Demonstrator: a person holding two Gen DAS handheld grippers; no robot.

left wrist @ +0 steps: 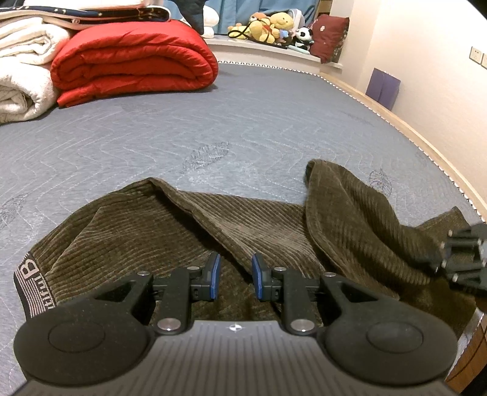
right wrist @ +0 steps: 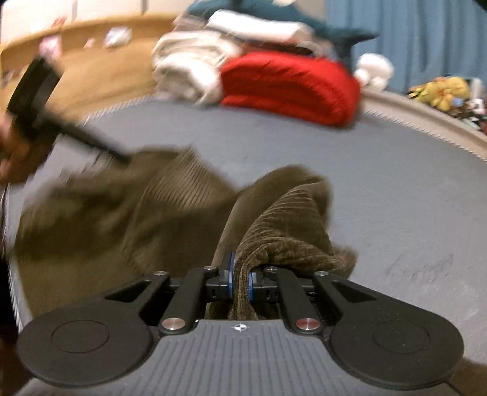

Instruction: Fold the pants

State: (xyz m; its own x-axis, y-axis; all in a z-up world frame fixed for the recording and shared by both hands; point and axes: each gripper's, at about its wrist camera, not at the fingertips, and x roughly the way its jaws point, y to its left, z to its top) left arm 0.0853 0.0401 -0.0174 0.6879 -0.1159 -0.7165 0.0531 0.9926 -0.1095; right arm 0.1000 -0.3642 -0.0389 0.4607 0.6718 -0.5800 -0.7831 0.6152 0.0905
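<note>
Olive-brown corduroy pants [left wrist: 188,231], one pair, lay rumpled on the grey quilted mattress [left wrist: 243,121], spread directly ahead of and beneath both sets of jaws. Waistband [left wrist: 29,283], striped with lettering, lay left of the left jaws; its text was partly folded under, so only some letters were legible.

Left gripper [left wrist: 233,280]: jaws stood apart with nothing between the blue pads [left wrist: 215,275], hovering over the fabric; whether they touched it could not be told.

Right gripper [right wrist: 239,281]: jaws were clamped on a bunched ridge of the pants, cloth rising ahead of the pads and draping over the right finger, which it partly hid. In the left wrist view this gripper was cut off at the right edge, only black linkage showing.

Right wrist view was motion-blurred beyond the jaws; the left gripper appeared there as a dark smear, far left.

Far ahead of the left jaws: a folded red quilt [left wrist: 134,61], white blankets [left wrist: 21,73] cut by the frame, and plush toys [left wrist: 274,27], small and indistinct.
</note>
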